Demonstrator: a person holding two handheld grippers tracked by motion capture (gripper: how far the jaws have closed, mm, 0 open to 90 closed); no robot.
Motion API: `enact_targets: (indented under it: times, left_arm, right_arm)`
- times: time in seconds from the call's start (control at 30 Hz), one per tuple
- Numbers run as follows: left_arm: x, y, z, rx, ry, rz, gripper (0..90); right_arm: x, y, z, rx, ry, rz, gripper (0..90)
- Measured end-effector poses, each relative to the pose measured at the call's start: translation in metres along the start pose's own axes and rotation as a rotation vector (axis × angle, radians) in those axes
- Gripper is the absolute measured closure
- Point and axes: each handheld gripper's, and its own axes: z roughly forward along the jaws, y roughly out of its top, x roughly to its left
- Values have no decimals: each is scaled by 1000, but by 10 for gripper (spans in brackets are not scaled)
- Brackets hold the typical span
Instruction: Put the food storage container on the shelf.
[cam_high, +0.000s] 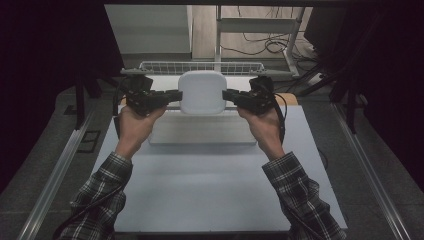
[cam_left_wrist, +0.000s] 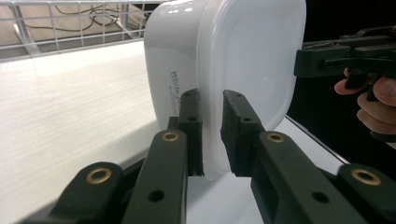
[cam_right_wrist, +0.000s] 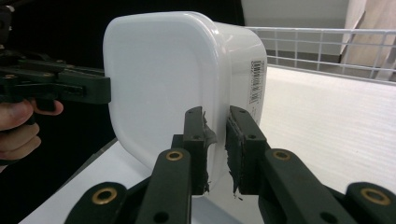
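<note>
- Your left gripper (cam_high: 176, 95) and right gripper (cam_high: 226, 95) face each other over the far part of the table (cam_high: 210, 195), w/ a white plastic container (cam_high: 202, 92) held between them.
- Container is lifted, clear of the table surface; in high view its broad lidded face looks up toward the camera, rounded corners, no contents visible.
- Left gripper view: jaws of left gripper (cam_left_wrist: 212, 135) are closed onto the container's (cam_left_wrist: 233, 56) rim edge, one pad on each side of the lip. Small printed text on the container wall, too small to read.
- Right gripper view: jaws of right gripper (cam_right_wrist: 215, 144) are likewise clamped on the opposite rim of the container (cam_right_wrist: 163, 70); pad lining looks frayed. Barcode label (cam_right_wrist: 255, 79) on the side wall.
- Your left hand (cam_high: 134, 125) and right hand (cam_high: 264, 127) wrap the gripper handles; plaid sleeves at the near edge.
- Below the container: a low pale tray or board (cam_high: 202, 132) lies flat on the table.
- Behind it: a white wire basket (cam_high: 200, 67) along the far edge of the table.
- Cables on the floor beyond.
</note>
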Motion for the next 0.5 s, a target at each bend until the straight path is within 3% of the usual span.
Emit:
enact_targets:
  times: [0.23,0.4,0.5]
  left_arm:
    - [15,4,13,10,-15,-37,789]
    - [24,6,16,-8,-56,-68,786]
    - [25,8,16,-15,-88,-73,754]
  right_arm:
    - [-11,7,13,22,-15,25,772]
    - [-18,11,19,28,-4,63,764]
    - [-20,12,22,34,-15,60,742]
